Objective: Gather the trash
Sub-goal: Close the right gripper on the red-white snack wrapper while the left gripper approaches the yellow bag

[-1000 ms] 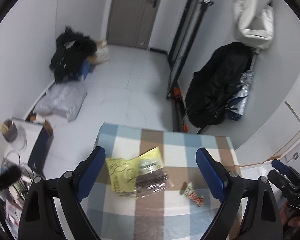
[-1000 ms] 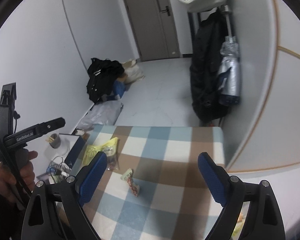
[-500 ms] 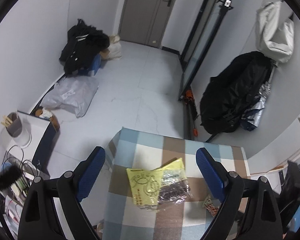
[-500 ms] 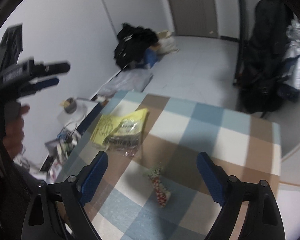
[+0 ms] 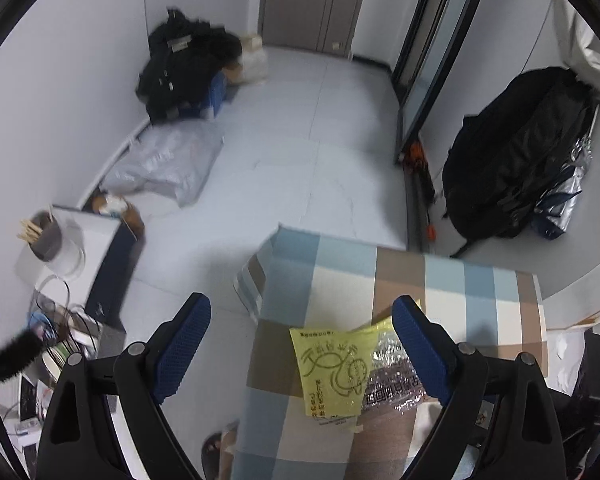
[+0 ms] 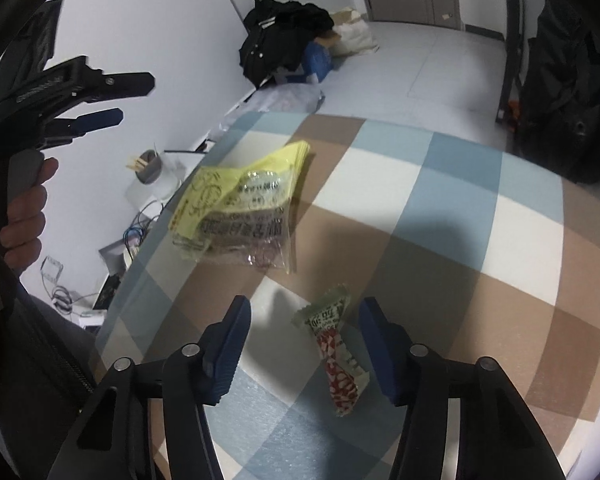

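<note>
A small red-and-green snack wrapper lies on the checked tablecloth. It sits between the blue pads of my right gripper, whose jaws are closing; the pads stand clear of the wrapper on both sides. A yellow and clear plastic bag lies further back on the cloth, to the left. In the left wrist view the same bag lies under my left gripper, which hangs wide open above the table's left edge with nothing between its fingers. The left gripper also shows in the right wrist view, held in a hand.
The table stands by a white wall. On the floor lie a black bag pile, a grey plastic sack and a big black backpack. A low white shelf with a cup of sticks and cables sits left of the table.
My right gripper dropped toward the table and its jaws narrowed around the small wrapper. The left gripper drifted left and down, so the yellow bag now sits under its right finger.
</note>
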Action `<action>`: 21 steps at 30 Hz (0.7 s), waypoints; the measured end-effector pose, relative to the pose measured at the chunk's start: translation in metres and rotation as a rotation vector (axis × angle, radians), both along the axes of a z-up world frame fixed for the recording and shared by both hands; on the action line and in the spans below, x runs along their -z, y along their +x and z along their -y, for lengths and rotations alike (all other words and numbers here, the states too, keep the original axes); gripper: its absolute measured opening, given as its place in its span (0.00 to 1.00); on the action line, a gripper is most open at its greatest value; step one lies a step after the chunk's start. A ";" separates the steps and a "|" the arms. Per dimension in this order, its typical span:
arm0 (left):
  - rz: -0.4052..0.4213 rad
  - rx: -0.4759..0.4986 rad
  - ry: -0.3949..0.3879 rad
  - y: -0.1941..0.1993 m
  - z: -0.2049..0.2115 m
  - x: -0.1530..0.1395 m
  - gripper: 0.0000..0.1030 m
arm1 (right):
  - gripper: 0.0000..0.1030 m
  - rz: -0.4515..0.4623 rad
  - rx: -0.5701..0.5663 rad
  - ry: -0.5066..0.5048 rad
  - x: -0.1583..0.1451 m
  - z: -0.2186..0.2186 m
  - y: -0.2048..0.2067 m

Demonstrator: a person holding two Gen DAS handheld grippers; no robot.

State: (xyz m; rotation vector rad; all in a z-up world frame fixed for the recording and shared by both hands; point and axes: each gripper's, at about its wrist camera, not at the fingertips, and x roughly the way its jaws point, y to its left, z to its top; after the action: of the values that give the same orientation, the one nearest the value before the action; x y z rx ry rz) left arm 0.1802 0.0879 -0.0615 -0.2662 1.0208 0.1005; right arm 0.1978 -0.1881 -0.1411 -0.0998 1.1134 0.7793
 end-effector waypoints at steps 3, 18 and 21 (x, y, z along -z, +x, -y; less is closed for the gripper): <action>-0.047 0.007 -0.033 0.003 -0.001 0.010 0.87 | 0.40 -0.009 -0.005 -0.015 0.002 0.001 0.002; -0.244 0.061 -0.126 0.013 0.014 0.053 0.87 | 0.08 -0.025 0.002 -0.026 0.000 0.017 0.010; -0.270 0.081 -0.126 0.015 0.020 0.059 0.87 | 0.08 -0.023 0.018 -0.010 -0.003 0.022 0.009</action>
State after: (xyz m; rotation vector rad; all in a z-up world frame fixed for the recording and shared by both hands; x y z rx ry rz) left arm 0.1952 0.0684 -0.1207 -0.3312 1.3071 -0.0021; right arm 0.2072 -0.2098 -0.1381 -0.0886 1.1388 0.7604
